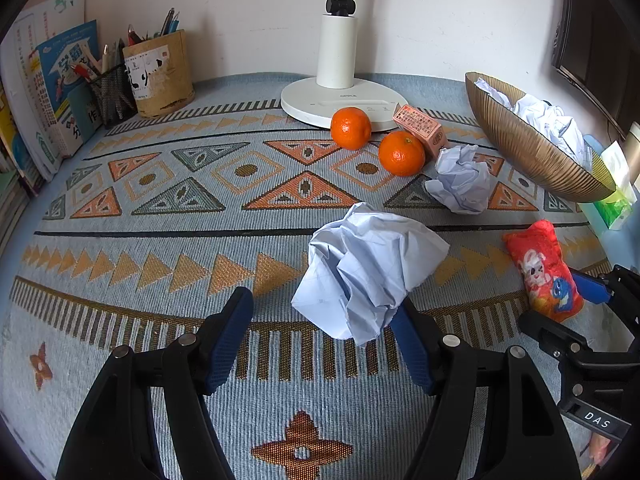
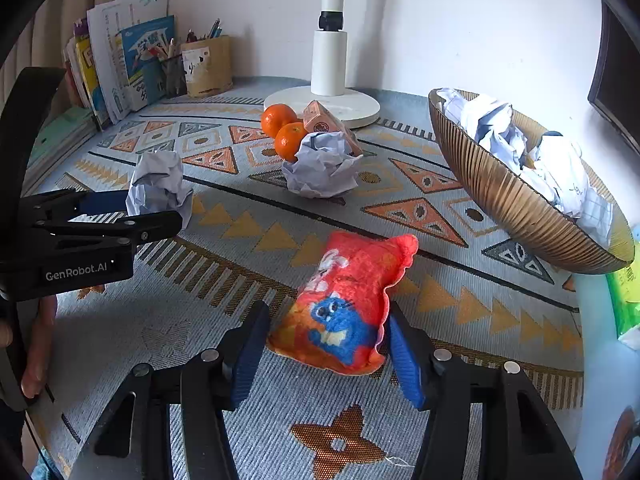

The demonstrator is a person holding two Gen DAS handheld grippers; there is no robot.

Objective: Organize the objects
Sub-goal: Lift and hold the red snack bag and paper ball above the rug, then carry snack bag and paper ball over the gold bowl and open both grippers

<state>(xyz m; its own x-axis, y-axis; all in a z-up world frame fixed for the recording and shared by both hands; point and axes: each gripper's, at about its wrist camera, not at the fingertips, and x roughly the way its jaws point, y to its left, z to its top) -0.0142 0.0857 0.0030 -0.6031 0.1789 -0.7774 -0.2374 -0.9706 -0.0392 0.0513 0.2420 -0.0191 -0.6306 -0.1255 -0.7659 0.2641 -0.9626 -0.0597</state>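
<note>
Done: several crumpled white paper balls are seen in ribbed bronze bowl [image 2: 516, 204] | Left: 2 crumpled paper balls, red plush snack-bag toy [image 2: 344, 300], 2 oranges, pink carton on patterned cloth | left gripper [image 1: 324, 328] half open beside 1 paper ball [image 1: 368, 268], not clamped | right gripper [image 2: 324, 344] straddling toy, grip cannot be told.

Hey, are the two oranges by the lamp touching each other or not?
Cannot tell. In the left wrist view the back orange and front orange show only a hairline gap; in the right wrist view they overlap.
</note>
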